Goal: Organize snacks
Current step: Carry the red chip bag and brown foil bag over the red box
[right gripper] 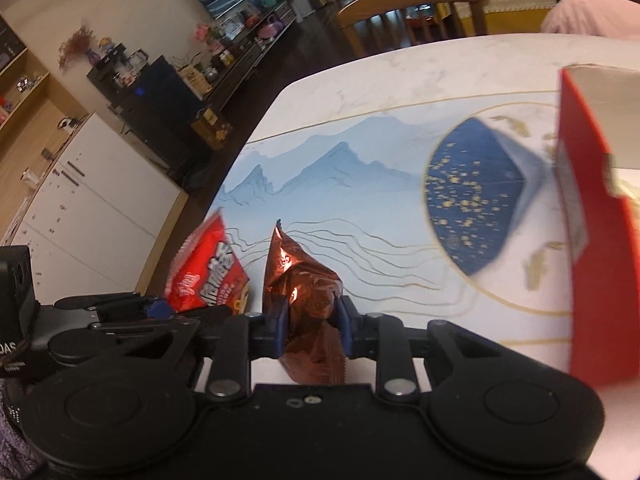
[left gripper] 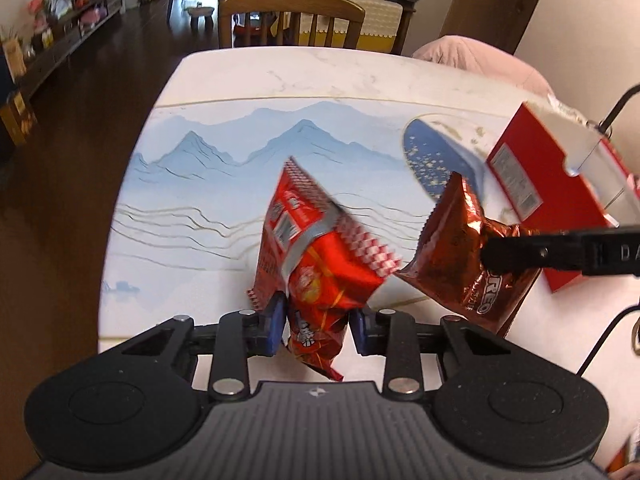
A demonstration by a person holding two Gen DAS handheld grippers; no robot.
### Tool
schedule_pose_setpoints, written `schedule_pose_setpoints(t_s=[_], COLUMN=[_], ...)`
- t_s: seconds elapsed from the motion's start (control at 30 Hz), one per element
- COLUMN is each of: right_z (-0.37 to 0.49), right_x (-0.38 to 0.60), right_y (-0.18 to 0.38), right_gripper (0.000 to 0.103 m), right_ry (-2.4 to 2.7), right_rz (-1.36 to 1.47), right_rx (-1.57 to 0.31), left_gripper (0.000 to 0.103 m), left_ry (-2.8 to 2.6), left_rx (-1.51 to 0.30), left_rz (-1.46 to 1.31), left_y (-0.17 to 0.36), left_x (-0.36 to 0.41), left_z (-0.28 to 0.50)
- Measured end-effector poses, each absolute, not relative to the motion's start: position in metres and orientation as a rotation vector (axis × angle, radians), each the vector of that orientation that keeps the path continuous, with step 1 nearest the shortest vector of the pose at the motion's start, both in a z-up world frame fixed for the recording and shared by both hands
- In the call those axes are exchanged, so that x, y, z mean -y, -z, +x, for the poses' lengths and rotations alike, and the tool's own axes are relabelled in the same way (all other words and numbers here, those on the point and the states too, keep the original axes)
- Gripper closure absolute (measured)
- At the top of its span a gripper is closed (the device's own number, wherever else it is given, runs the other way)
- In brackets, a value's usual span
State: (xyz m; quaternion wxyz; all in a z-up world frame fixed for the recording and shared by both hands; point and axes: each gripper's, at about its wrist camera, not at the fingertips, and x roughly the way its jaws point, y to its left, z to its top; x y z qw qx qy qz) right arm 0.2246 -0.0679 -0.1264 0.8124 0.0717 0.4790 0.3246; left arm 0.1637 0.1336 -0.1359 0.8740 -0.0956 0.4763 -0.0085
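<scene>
My left gripper (left gripper: 318, 326) is shut on a red snack packet (left gripper: 316, 252) with a checked edge and holds it above the table. My right gripper (right gripper: 312, 330) is shut on a brown foil Oreo packet (right gripper: 304, 292), also lifted. The Oreo packet (left gripper: 460, 256) shows in the left wrist view, to the right of the red packet, with a black finger (left gripper: 516, 254) of the right gripper across it. The red packet (right gripper: 206, 268) shows at the left in the right wrist view. A red open box (left gripper: 552, 184) stands on the table at the right; it fills the right edge of the right wrist view (right gripper: 596, 240).
The table (left gripper: 280, 80) is white marble with a blue mountain-print mat (left gripper: 208, 184) and a dark blue disc print (right gripper: 468, 196). A wooden chair (left gripper: 288, 20) stands at the far edge. A pink cushion (left gripper: 480, 60) lies at the far right. Black cables (left gripper: 600, 344) hang at the right.
</scene>
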Motion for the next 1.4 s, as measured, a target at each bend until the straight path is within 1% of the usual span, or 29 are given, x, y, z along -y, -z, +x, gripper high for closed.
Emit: schedule_pose_setpoints(t_s=[0.13, 0.3, 0.43, 0.6, 0.9, 1.17, 1.4], right_z=[0.22, 0.209, 0.203, 0.196, 0.198, 0.214, 0.237], right_x=[0.087, 0.115, 0.136, 0.165, 0.223, 0.278, 0.316], right_y=[0.121, 0.106, 0.098, 0.089, 0.074, 0.065, 0.071], right_gripper=[0.079, 0.079, 0.079, 0.079, 0.079, 0.079, 0.079], right_ry=[-0.657, -0.627, -0.595, -0.558, -0.465, -0.383, -0.322], right_rz=[0.179, 0.197, 0.21, 0.229, 0.248, 0.248, 0.238], right_rx=[-1.007, -0.957, -0.923, -0.884, -0.819, -0.769, -0.755], left_gripper=[0.071, 0.073, 0.08, 0.08, 0.08, 0.08, 0.08], left_ry=[0.023, 0.063, 0.045, 0.055, 0.131, 0.223, 0.283], left_rx=[-1.015, -0.982, -1.0, -0.993, -0.953, -0.892, -0.852], left_rz=[-0.26, -0.275, -0.206, -0.215, -0.239, -0.208, -0.15], left_y=[0.132, 0.115, 0.116, 0.107, 0.071, 0.035, 0.018], left_x=[-0.128, -0.111, -0.088, -0.072, -0.029, 0.034, 0.095], left_z=[0.16, 0.152, 0.156, 0.158, 0.167, 0.19, 0.214])
